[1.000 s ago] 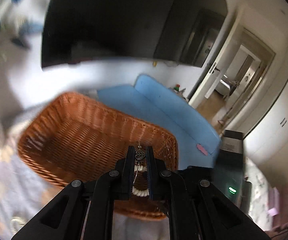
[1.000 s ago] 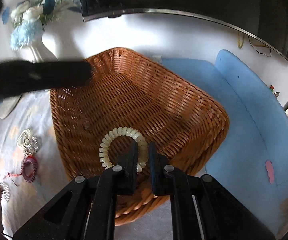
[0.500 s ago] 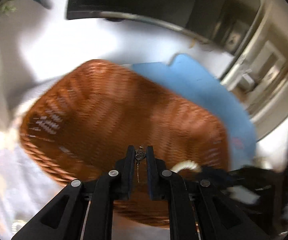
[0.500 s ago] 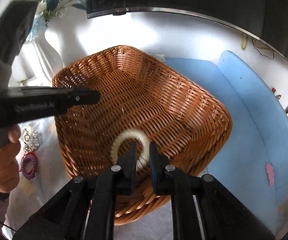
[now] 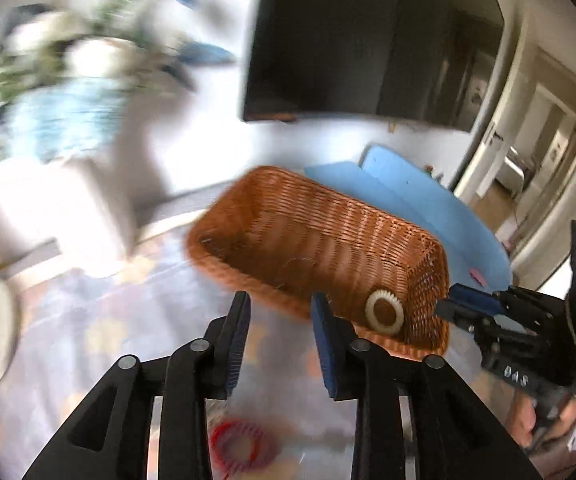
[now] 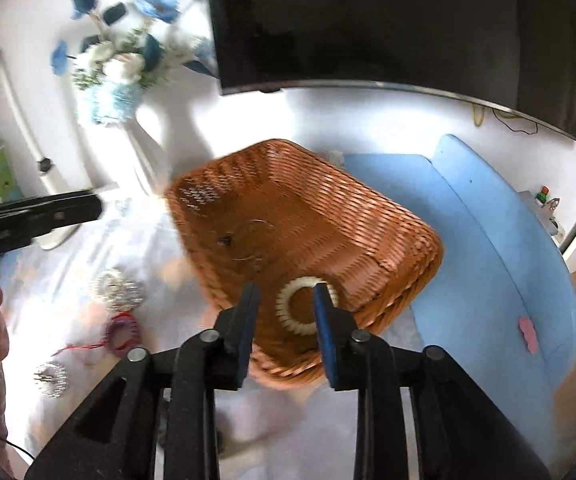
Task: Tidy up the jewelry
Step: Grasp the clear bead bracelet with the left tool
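Now the wicker basket (image 6: 368, 216) holds the cream coil bracelet (image 6: 298, 306) and thin necklace (image 6: 247, 240), both grippers' jaws have just been opening and stand empty, so the left gripper (image 5: 281, 314), hovering beside the basket, may fumble the small red coil band (image 5: 235, 446) lying on the cloth near its front wall.

Only faint white characters, perhaps "DAS", show on the right gripper (image 5: 454, 306).

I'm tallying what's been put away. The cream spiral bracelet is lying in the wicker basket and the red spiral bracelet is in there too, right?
Not quite. The cream spiral bracelet is in the wicker basket, but the red spiral bracelet lies outside it on the tablecloth, as the right wrist view shows.
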